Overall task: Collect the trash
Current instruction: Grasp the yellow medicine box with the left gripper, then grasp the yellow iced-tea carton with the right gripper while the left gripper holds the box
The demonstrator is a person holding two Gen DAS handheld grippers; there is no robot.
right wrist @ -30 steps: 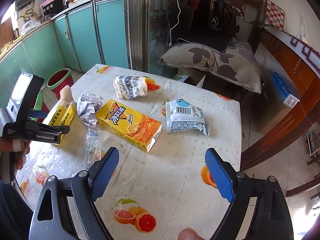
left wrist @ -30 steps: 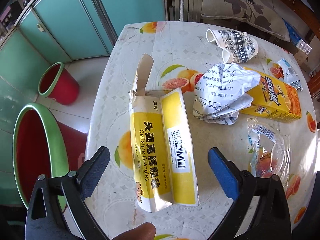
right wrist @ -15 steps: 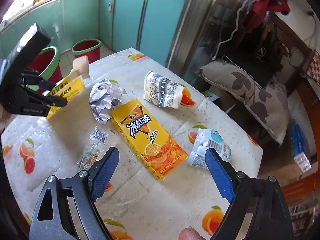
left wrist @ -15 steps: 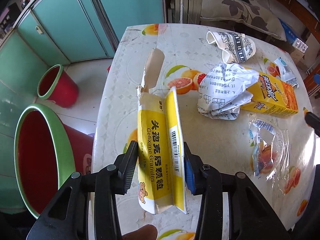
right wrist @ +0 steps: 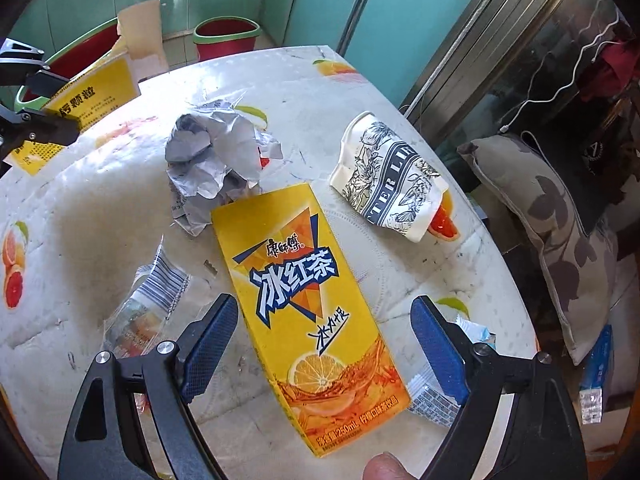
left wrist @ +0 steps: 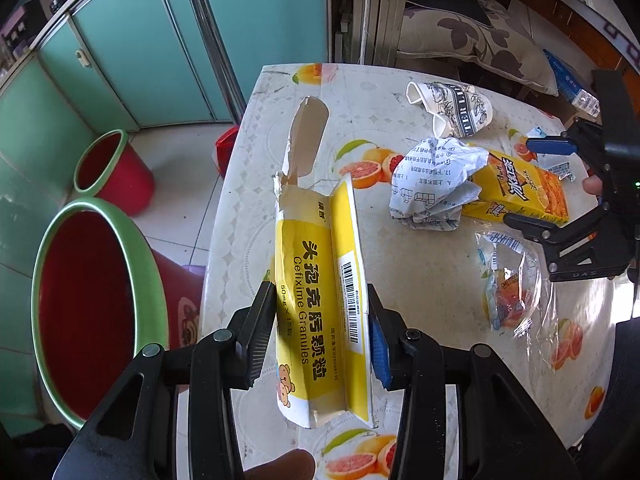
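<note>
My left gripper (left wrist: 322, 332) is shut on the yellow and white Cefixime medicine box (left wrist: 316, 292), its torn flap pointing away; the box also shows in the right wrist view (right wrist: 86, 100). My right gripper (right wrist: 324, 344) is open, its fingers on either side of the yellow iced-tea carton (right wrist: 300, 304), which lies flat on the table. The carton shows in the left wrist view (left wrist: 520, 192) with the right gripper (left wrist: 536, 184) over it. Crumpled paper (right wrist: 216, 164), a crushed paper cup (right wrist: 388, 184) and a clear wrapper (right wrist: 148, 300) lie nearby.
The table (left wrist: 420, 280) has a fruit-print cloth. A large red bin with a green rim (left wrist: 84, 304) stands on the floor left of it, a smaller one (left wrist: 108, 164) behind. A silver-blue packet (right wrist: 436, 396) lies under my right finger. A cushion (right wrist: 560, 220) lies beyond the table.
My left gripper closed on the medicine box and raised it slightly. My right gripper moved in over the table and down around the iced-tea carton, staying open.
</note>
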